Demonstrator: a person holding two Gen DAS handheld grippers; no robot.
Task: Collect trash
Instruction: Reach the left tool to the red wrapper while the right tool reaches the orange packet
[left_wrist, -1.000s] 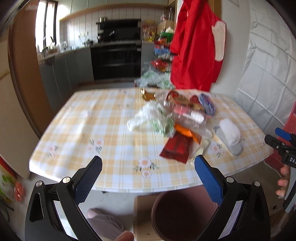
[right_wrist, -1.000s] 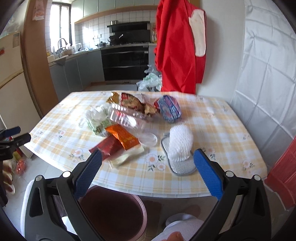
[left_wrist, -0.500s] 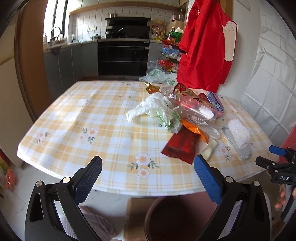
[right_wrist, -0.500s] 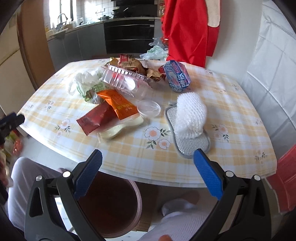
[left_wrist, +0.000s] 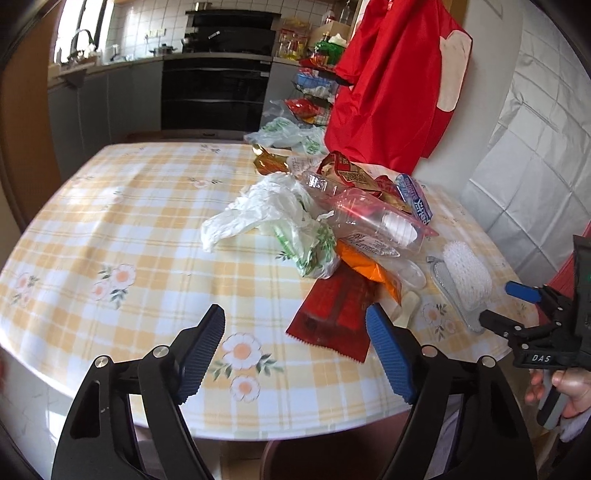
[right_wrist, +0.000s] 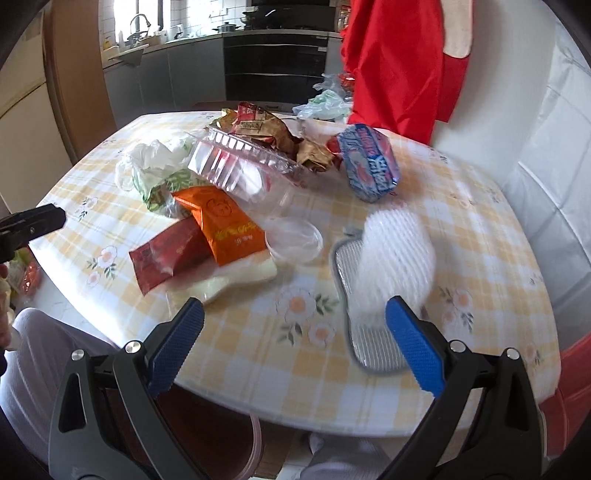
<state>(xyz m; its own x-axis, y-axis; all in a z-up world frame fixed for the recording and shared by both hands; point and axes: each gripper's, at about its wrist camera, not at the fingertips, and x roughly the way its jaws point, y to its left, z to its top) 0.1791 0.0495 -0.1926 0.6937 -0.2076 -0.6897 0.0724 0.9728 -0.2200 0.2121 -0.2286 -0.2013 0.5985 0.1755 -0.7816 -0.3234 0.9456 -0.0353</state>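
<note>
From my left view, the left half of the table (left_wrist: 110, 229) lies bare, so there is wide room to pass there. The trash pile (left_wrist: 332, 229) fills the centre-right, its red wrapper (left_wrist: 332, 314) reaching the near edge. On the right, the foam net (right_wrist: 395, 254) on its tray blocks the near side; beyond it the cloth is bare.

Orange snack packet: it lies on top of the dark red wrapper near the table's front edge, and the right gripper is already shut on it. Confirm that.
Not quite. The orange snack packet does lie on the dark red wrapper near the table's front edge, but the right gripper is open and holds nothing; its fingers stand wide apart short of the packet, as the right wrist view shows.
</note>
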